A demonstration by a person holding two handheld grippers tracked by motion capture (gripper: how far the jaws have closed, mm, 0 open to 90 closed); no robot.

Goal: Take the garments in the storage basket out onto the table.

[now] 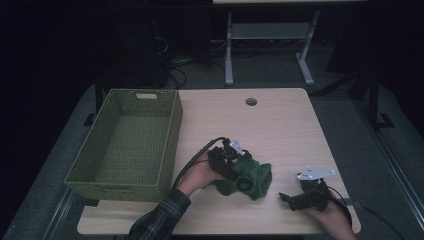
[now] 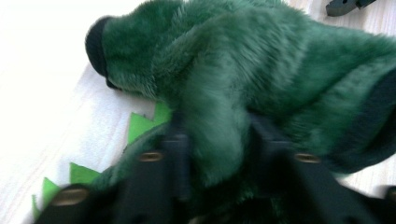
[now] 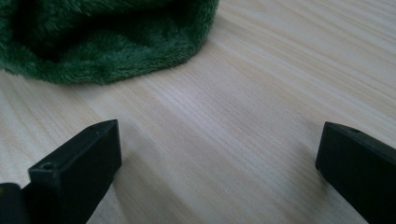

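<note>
At the left edge of the worktop [image 1: 280, 120] stands an empty green woven basket [image 1: 125, 145]. Just right of it, our left gripper [image 1: 226, 161] pinches a fold of the green plush toy [image 1: 250, 177], which lies heaped near the front middle. We judge it light, soft and floppy, so we should take a thick bunch of fur, not the felt spikes [image 2: 140, 125]. Further right, our right gripper [image 1: 292, 197] rests spread and empty.

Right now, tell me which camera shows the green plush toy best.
The left gripper view: the green plush toy shows close up, with fur, dark end and light green felt spikes, a fold between the jaws. The high view shows it small on the table; the right gripper view catches one furry edge.
</note>
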